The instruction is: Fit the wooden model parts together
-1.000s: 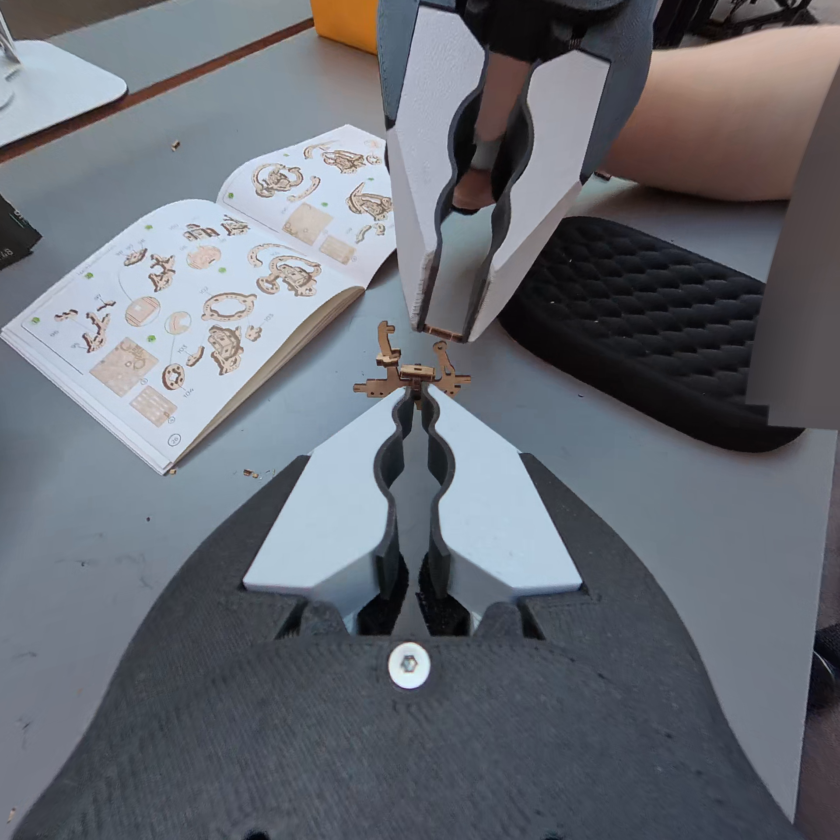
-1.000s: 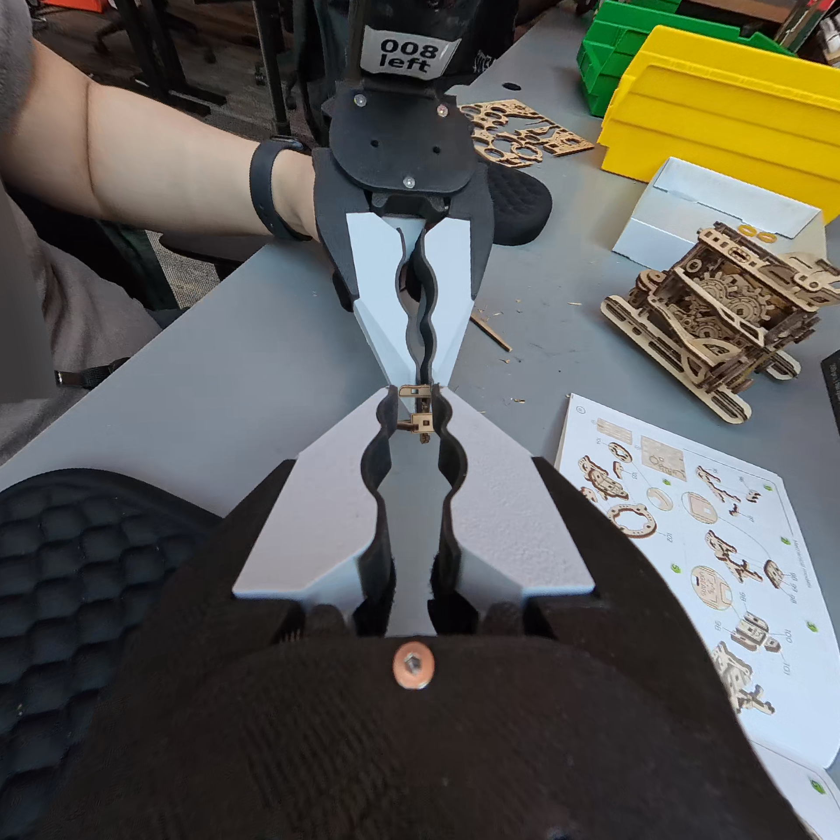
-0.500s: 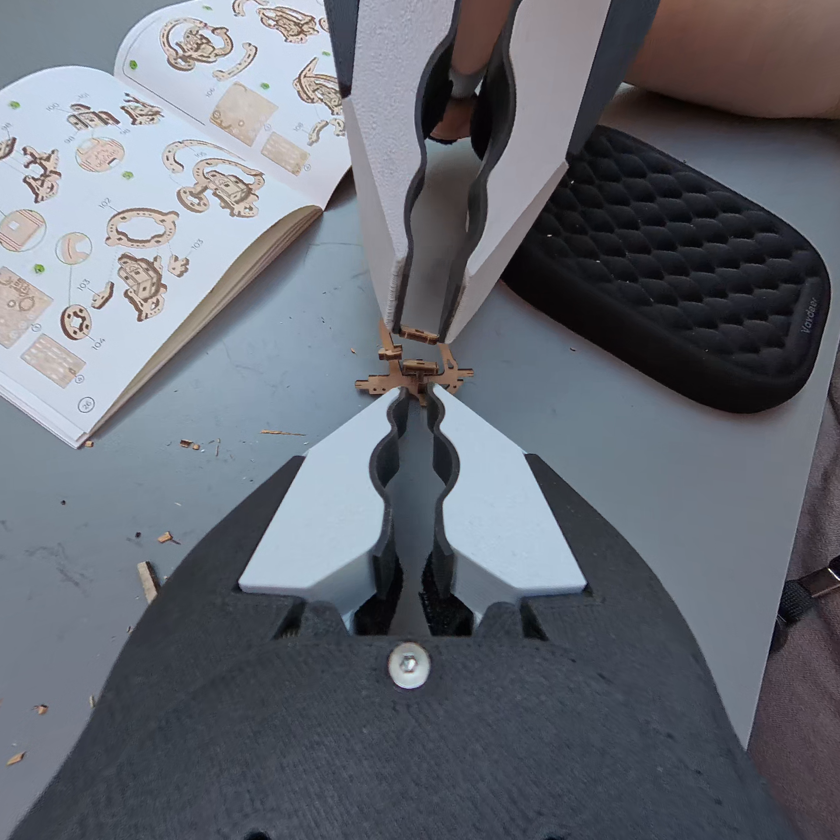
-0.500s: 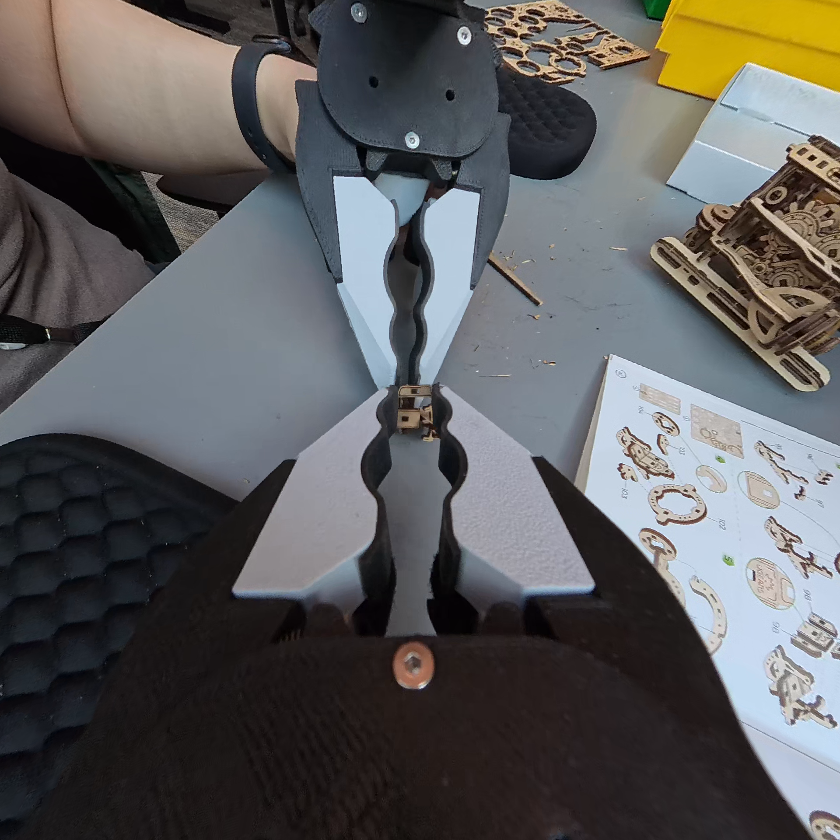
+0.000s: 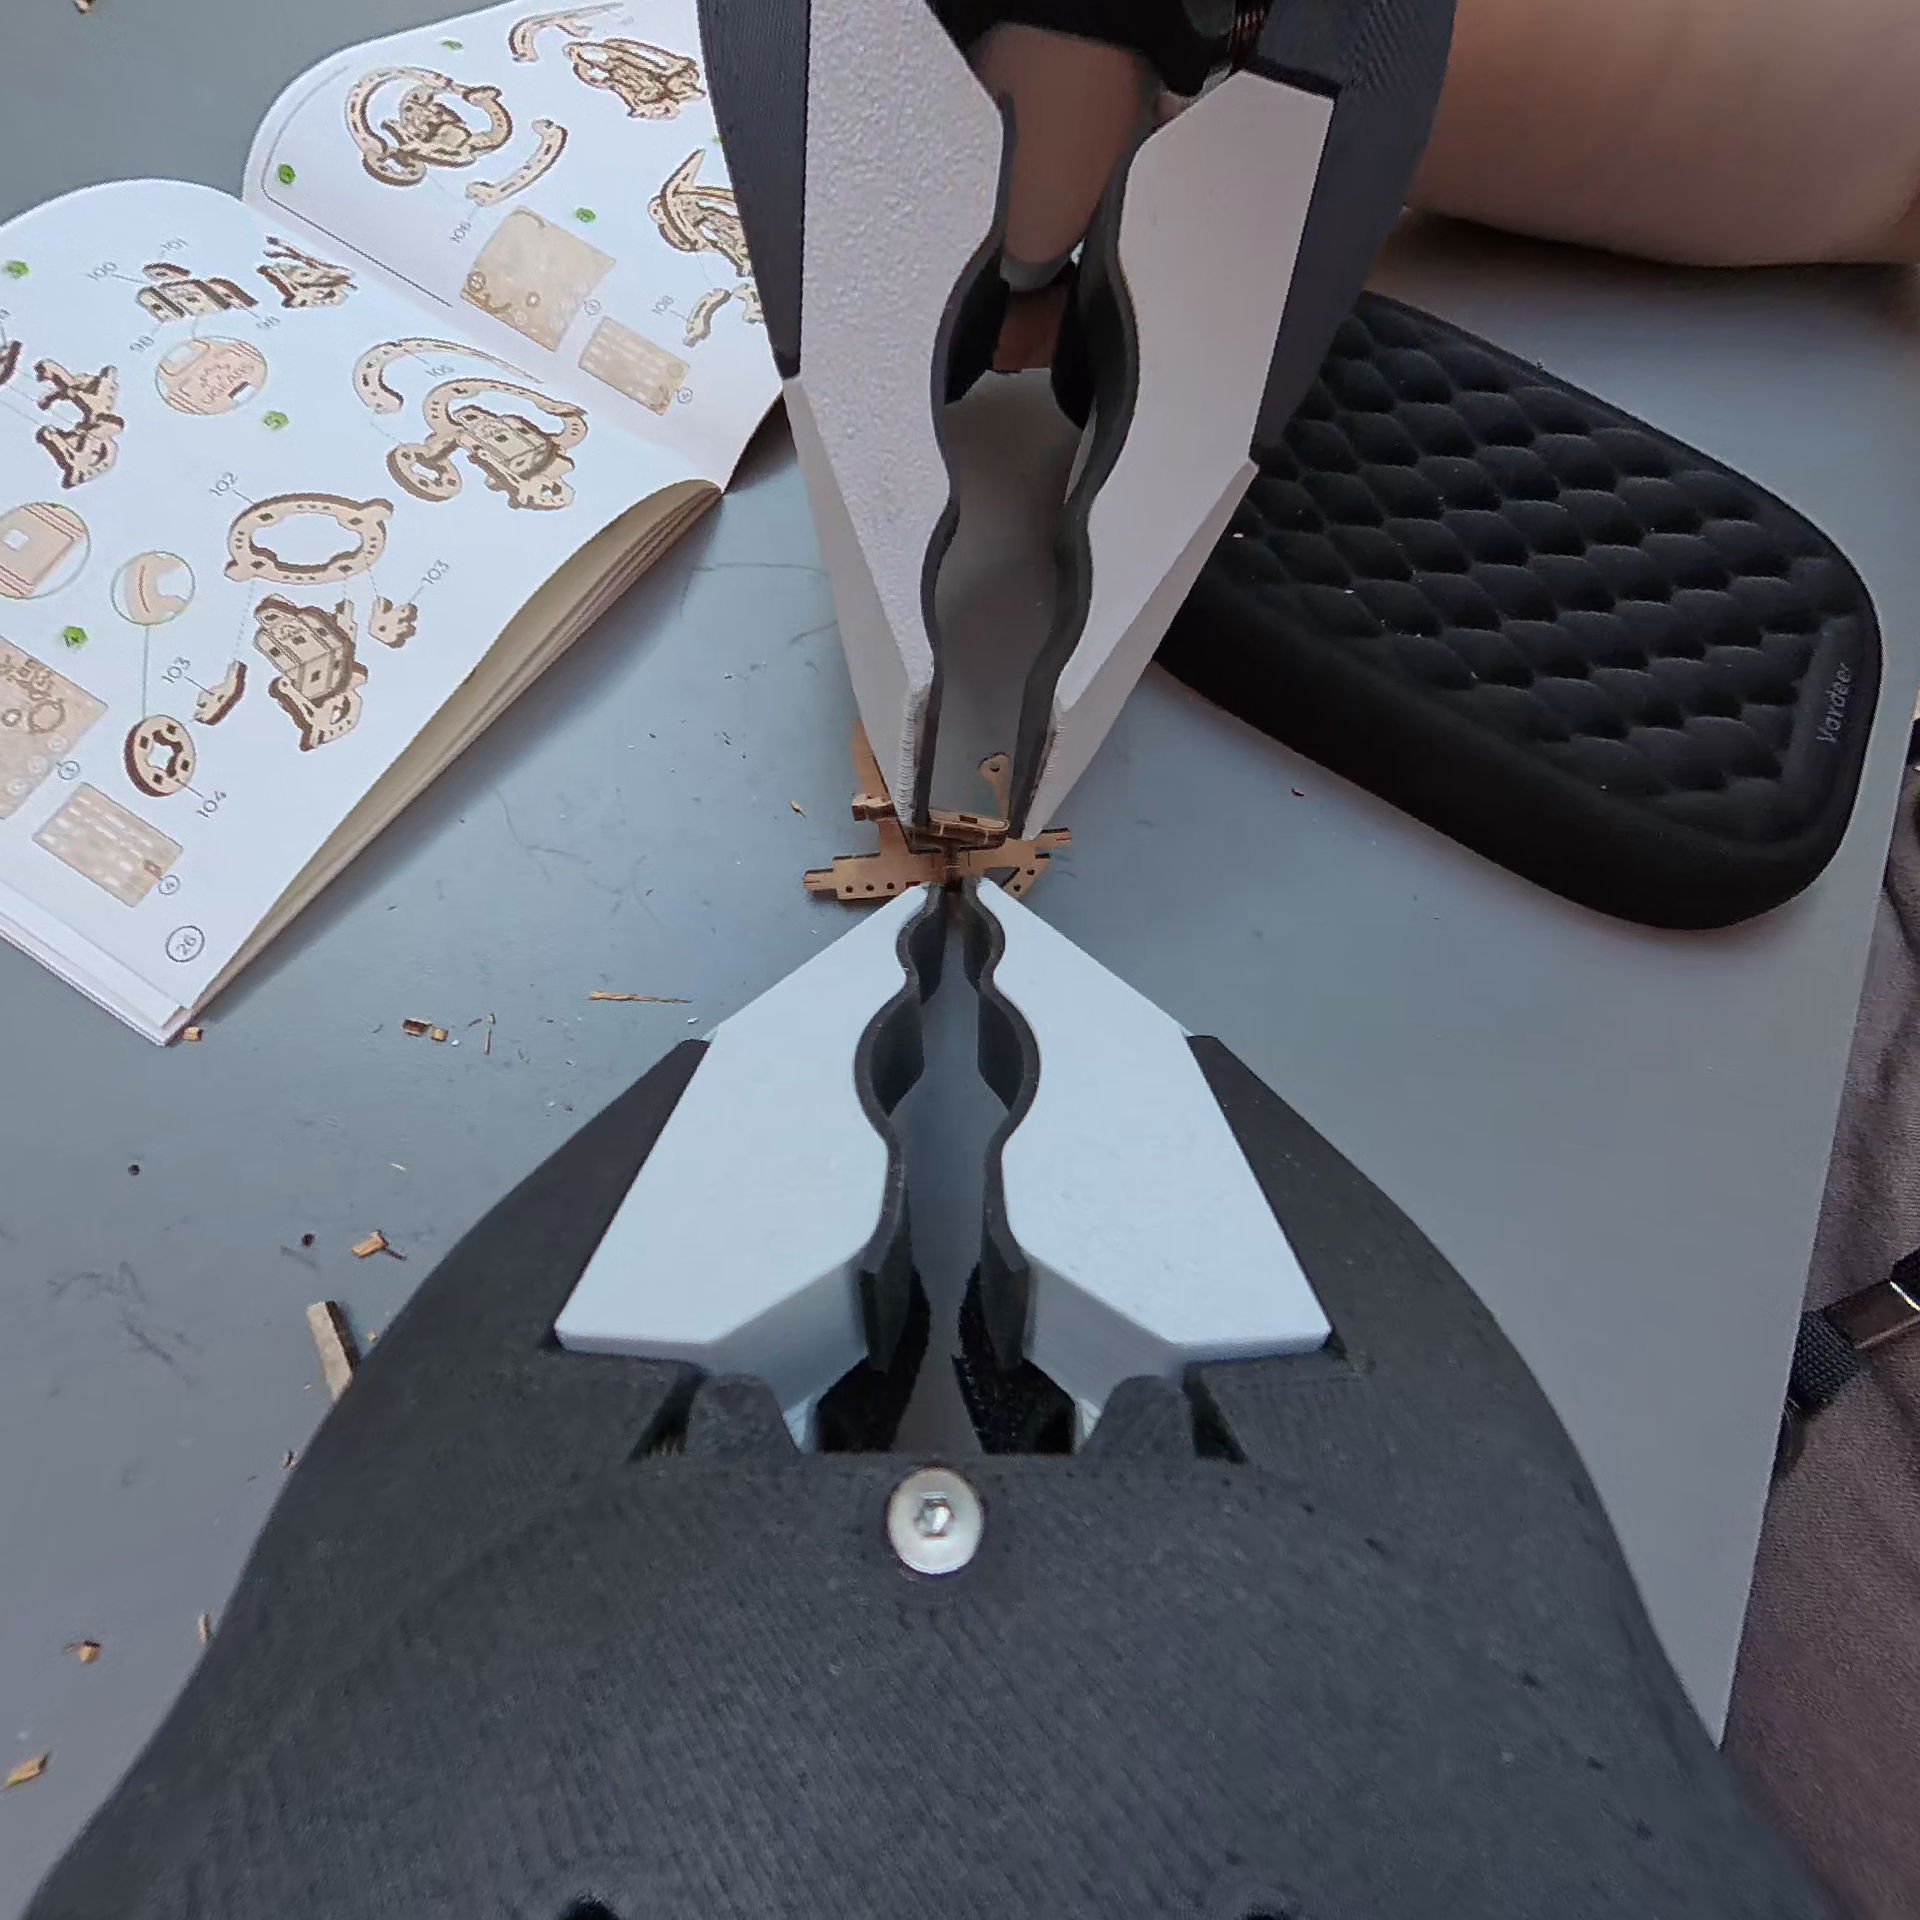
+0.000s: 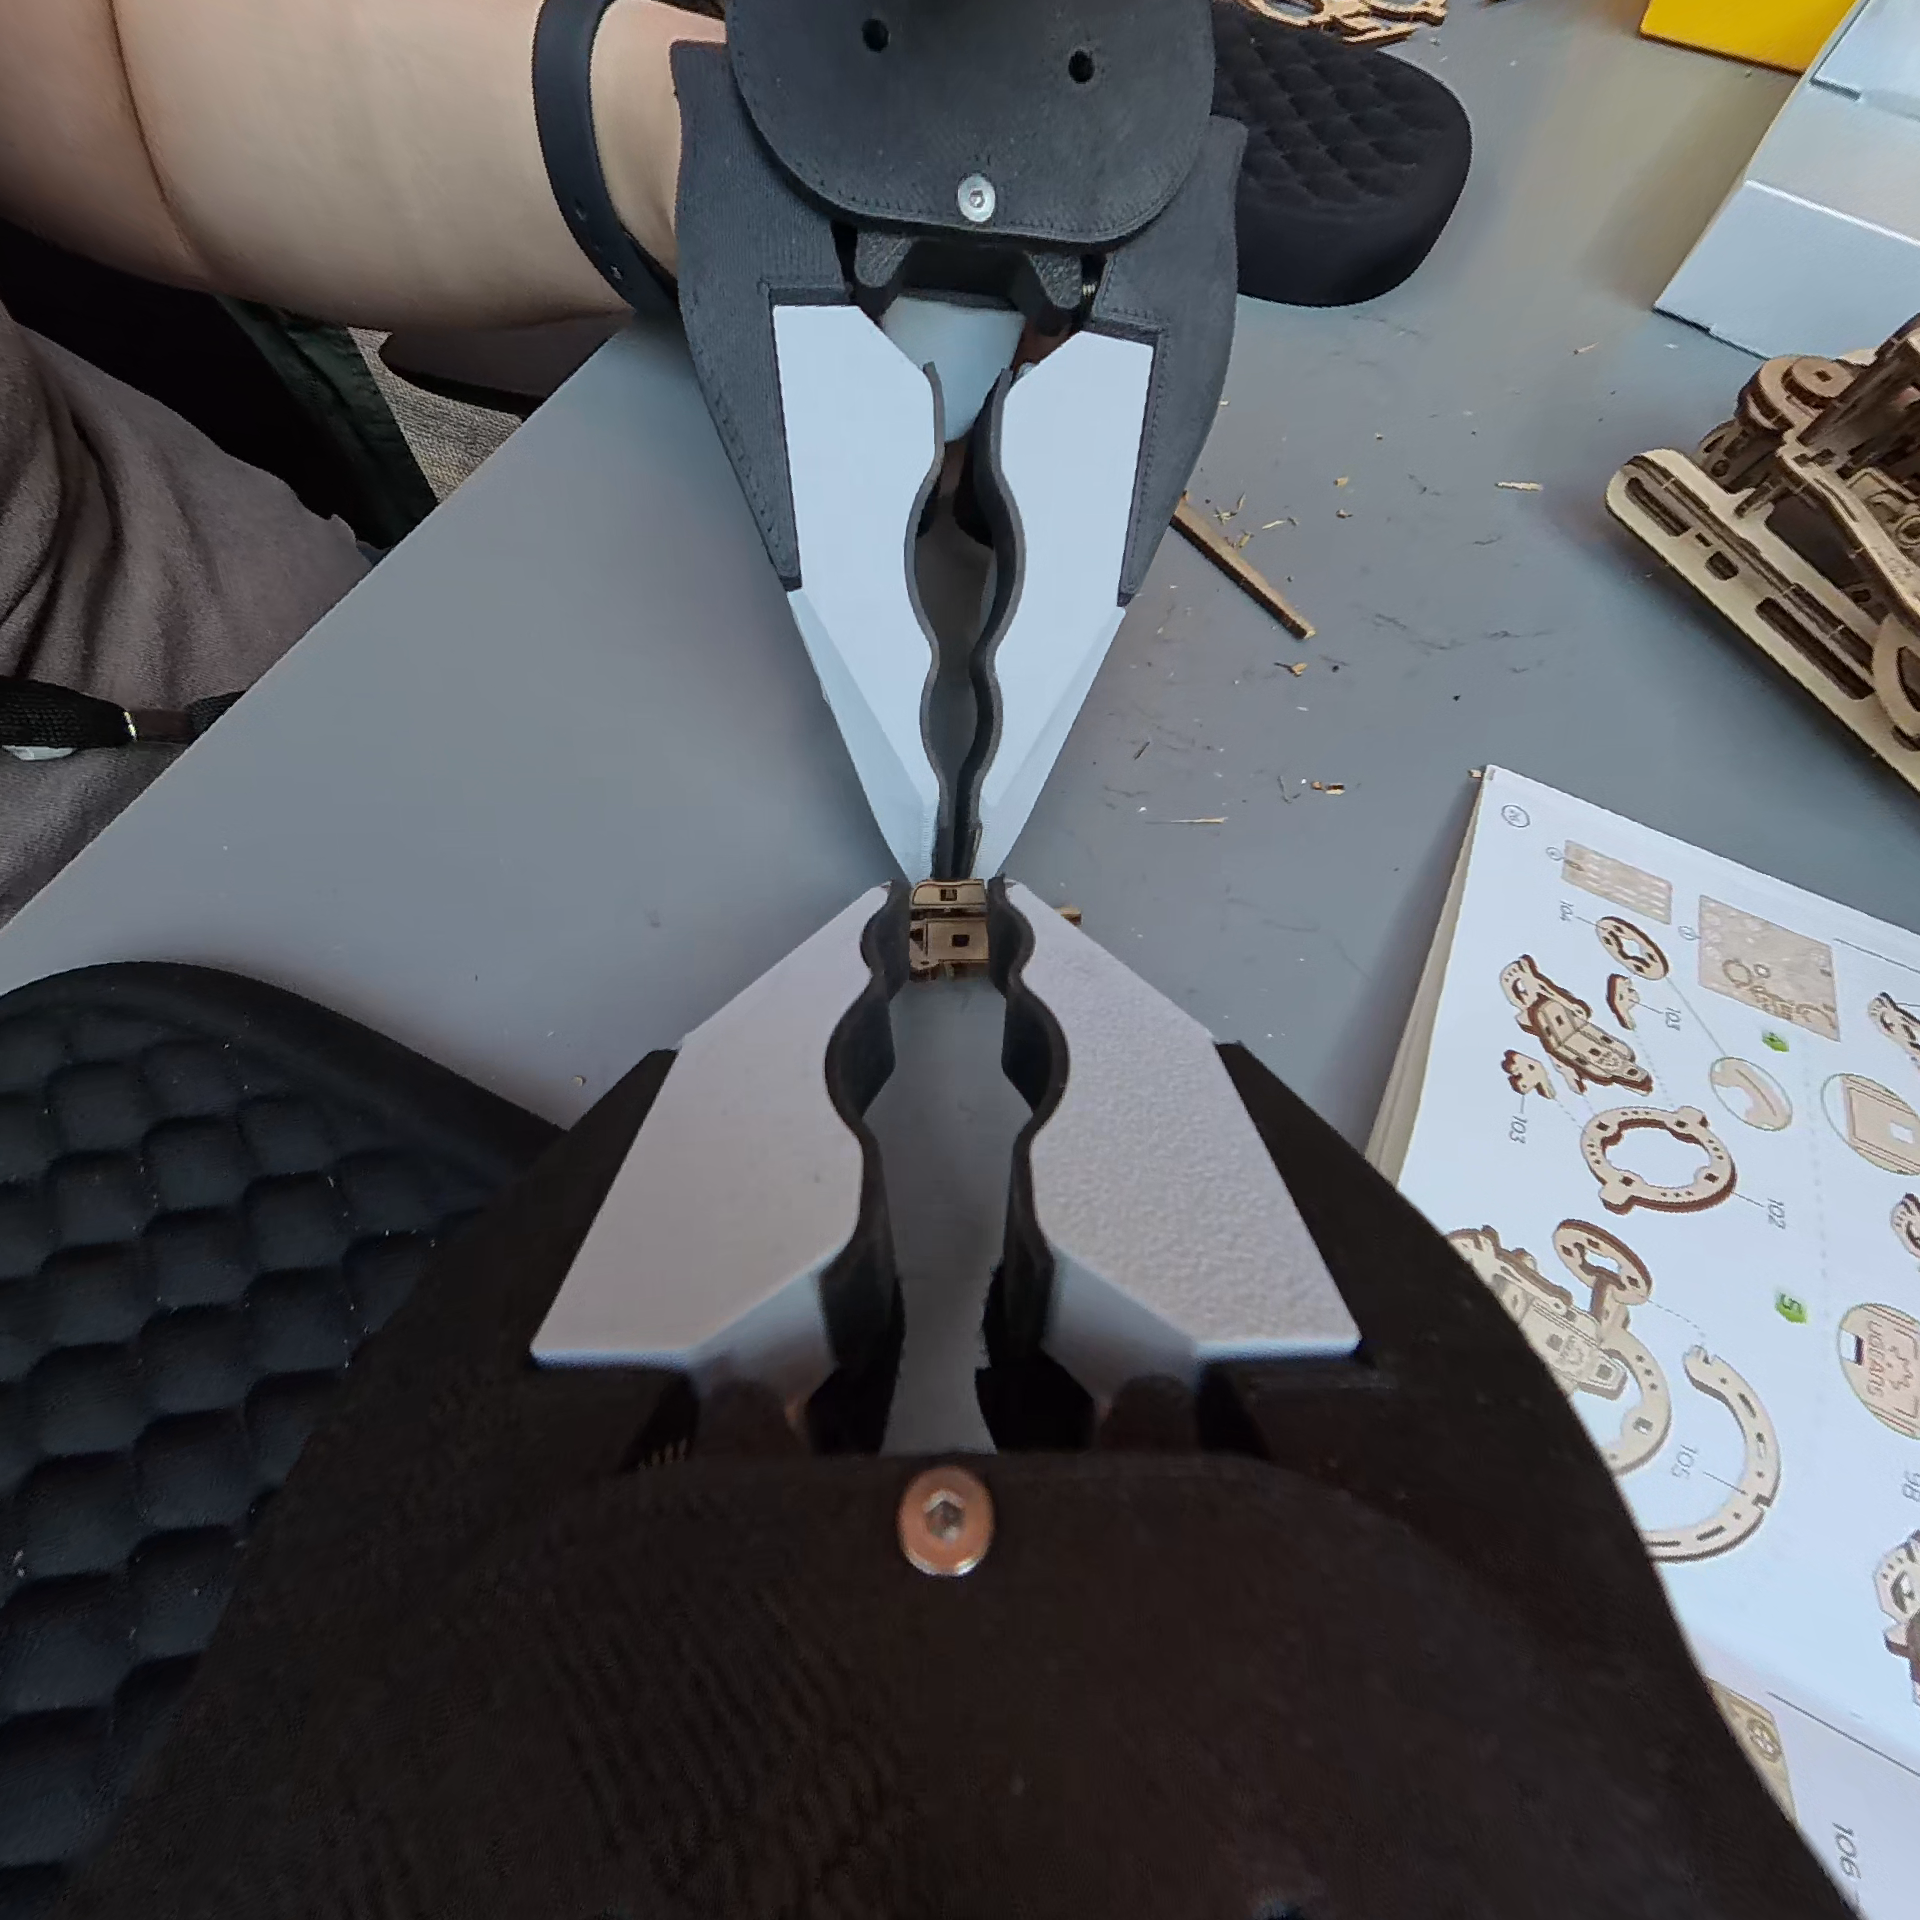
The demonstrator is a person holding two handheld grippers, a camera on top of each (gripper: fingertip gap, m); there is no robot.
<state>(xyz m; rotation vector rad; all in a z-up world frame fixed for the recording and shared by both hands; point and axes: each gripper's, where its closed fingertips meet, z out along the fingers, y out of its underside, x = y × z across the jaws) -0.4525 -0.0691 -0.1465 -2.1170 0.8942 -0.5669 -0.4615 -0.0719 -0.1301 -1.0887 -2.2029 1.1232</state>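
The right gripper (image 5: 971, 821) has come down over the last second, and the small wooden piece (image 5: 961, 828) pinched between its narrowed jaws now touches the larger wooden part (image 5: 914, 868) that the left gripper (image 5: 948, 896) clamps at its very tips. A second ago a clear gap lay between the two pieces. The views have also closed in on the table. The parts seem to be meeting at their slot, so seating looks under way, though I cannot tell whether the tab has gone home.

Below both jaws lies a grey table (image 5: 540, 914) strewn with wood chips. An open instruction booklet (image 5: 343, 499) lies left of the left jaws, a black padded rest (image 5: 1558, 644) right of them. A finished wooden model (image 6: 1787, 582) stands far right of the right jaws
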